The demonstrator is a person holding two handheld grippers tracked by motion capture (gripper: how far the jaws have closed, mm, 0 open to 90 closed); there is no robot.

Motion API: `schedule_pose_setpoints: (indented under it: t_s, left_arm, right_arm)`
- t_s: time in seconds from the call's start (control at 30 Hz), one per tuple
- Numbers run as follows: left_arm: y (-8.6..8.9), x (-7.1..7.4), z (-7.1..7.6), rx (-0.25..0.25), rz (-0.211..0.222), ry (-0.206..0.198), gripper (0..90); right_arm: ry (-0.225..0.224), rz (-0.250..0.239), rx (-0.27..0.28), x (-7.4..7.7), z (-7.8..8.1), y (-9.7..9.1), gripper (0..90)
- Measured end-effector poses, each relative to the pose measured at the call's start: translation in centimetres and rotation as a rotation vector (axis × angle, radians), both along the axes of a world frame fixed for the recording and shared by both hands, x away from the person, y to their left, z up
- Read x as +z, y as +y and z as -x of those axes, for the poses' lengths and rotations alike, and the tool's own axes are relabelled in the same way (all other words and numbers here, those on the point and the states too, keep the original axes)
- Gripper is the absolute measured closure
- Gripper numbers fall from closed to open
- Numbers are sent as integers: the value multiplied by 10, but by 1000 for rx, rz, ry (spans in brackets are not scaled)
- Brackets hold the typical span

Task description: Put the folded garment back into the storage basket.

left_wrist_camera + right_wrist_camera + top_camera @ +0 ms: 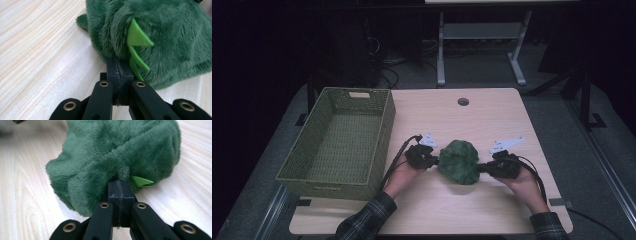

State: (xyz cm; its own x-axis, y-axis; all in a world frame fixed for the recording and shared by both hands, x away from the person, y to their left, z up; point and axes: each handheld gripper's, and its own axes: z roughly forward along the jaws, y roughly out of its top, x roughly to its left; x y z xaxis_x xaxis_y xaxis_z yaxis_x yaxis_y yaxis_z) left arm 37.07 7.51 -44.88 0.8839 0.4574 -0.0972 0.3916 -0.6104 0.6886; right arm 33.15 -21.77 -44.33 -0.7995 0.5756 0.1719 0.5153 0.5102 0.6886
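Plush toy (458, 161), fuzzy dark green, lime spikes (136, 40)

The plush toy (458, 161) is shaggy, matt green cloth with smooth felt spikes (136, 37). The counter (492, 120) is pale, smooth wood grain. The basket (319, 172) is rough woven wicker.

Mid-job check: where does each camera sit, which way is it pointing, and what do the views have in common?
High view: above the person's side, facing forward and down on the table, basket; forearms and both tongs show.
Left gripper view: rides the left tongs, shut jaws against the green plush toy.
Right gripper view: rides the right tongs, shut jaws against the toy.
All share the toy.
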Motion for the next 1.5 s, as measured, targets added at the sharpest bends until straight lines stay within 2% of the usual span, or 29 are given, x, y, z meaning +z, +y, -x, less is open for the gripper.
schedule_pose_setpoints:
  t_s: [0.1, 0.13, 0.2, 0.23, 0.3, 0.33, 0.37, 0.4, 0.43, 0.47, 0.53, 0.57, 0.6, 0.7, 0.73, 0.77, 0.8, 0.87, 1.03, 1.27, 1.43, 1.5]
  left_arm:
    - [6, 3, 1, -4, 2, 17, 837]
    - [9, 4, 2, -17, -14, 13, 818]
    - [10, 5, 3, -15, -6, 19, 795]
    - [14, 7, 5, -18, -12, 17, 735]
    - [15, 7, 7, -21, -20, 11, 701]
    - [14, 7, 9, -10, -14, 11, 648]
    - [16, 9, 10, -18, -36, 5, 605]
    - [16, 9, 11, -13, -37, 5, 556]
    - [16, 10, 13, -20, -31, 7, 480]
    - [16, 11, 13, -32, -37, 8, 443]
    - [16, 12, 14, -40, -37, 1, 416]
    - [15, 13, 16, -42, -26, -6, 361]
    - [15, 14, 16, -43, -19, -4, 342]
    - [15, 15, 16, -49, -28, -4, 272]
    - [13, 16, 17, -58, -12, -7, 255]
    - [13, 16, 17, -58, -12, -7, 236]
    - [11, 18, 16, -78, -19, -14, 212]
    - [10, 22, 16, -88, -17, -22, 179]
    - [4, 34, 10, -117, -5, -36, 163]
    - [-9, 45, 0, -169, -33, -51, 145]
    - [-17, 43, -6, -191, -46, -40, 142]
    - [-26, 37, -9, -223, -60, -43, 142]
  right_arm:
    - [-25, -7, -42, 0, 6, -5, 851]
    - [-34, 0, -58, 0, 8, -6, 834]
    - [-42, 1, -67, 1, 9, -8, 809]
    - [-81, -1, -103, -1, 15, -13, 755]
    - [-82, -3, -112, -2, 16, -15, 721]
    - [-82, 7, -131, -4, 17, -17, 654]
    - [-84, 14, -149, -4, 19, -18, 616]
    - [-112, 7, -156, -6, 22, -21, 589]
    - [-111, 13, -170, -9, 25, -24, 526]
    - [-102, 25, -178, -10, 26, -26, 499]
    - [-108, 24, -192, -12, 28, -28, 479]
    - [-99, -3, -219, -16, 31, -34, 411]
    - [-94, -2, -229, -17, 33, -35, 378]
    - [-101, 24, -249, -22, 36, -39, 276]
    - [-104, 30, -259, -22, 37, -40, 236]
    - [-104, 30, -259, -22, 37, -40, 236]
    - [-120, 48, -274, -25, 37, -42, 136]
    - [-114, 73, -295, -30, 37, -45, 98]
    - [-115, 90, -326, -35, 36, -52, 71]
    - [-111, 91, -347, -40, 35, -58, 62]
    - [-109, 91, -346, -40, 35, -58, 60]
    - [-109, 91, -346, -40, 35, -58, 60]
